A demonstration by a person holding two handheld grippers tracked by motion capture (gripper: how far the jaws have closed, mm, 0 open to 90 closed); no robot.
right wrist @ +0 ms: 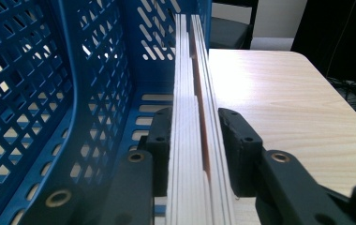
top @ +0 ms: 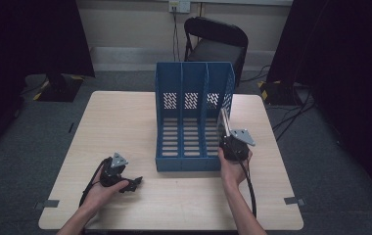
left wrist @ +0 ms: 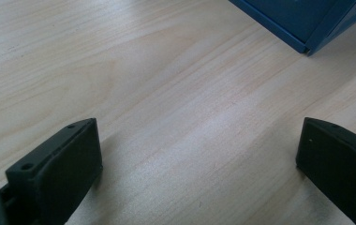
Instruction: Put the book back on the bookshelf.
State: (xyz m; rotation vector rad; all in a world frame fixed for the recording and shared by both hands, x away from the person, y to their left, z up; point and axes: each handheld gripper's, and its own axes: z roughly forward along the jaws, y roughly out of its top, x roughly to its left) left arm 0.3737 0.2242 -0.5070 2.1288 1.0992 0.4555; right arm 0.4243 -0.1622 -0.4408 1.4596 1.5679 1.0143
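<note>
Books: a thin stack of white-edged books or booklets (right wrist: pixel 196 140), one with an orange cover edge, stands on edge between the right gripper's jaws, at the right-hand end of the blue three-slot file rack (top: pixel 194 117).
Right gripper: the right gripper (right wrist: pixel 197 150) has both pads against the stack's faces; the grip looks light, and I cannot tell how firm it is.
Left gripper: the left gripper (top: pixel 134 184) rests on the wooden table (left wrist: pixel 166 93) with jaws spread wide and nothing between them.
Long axis: in the right gripper view the stack runs straight away from the jaws, parallel to the rack's perforated side wall (right wrist: pixel 49 117).
Key relation: the stack lies just beside that wall, over the rack's slotted floor; whether it is already seated in the rightmost slot I cannot tell.
Nearer hand: the right hand, by far; the left sits well apart, near the rack's front left corner (left wrist: pixel 305 47).
Likely next: ease the stack fully down.
</note>
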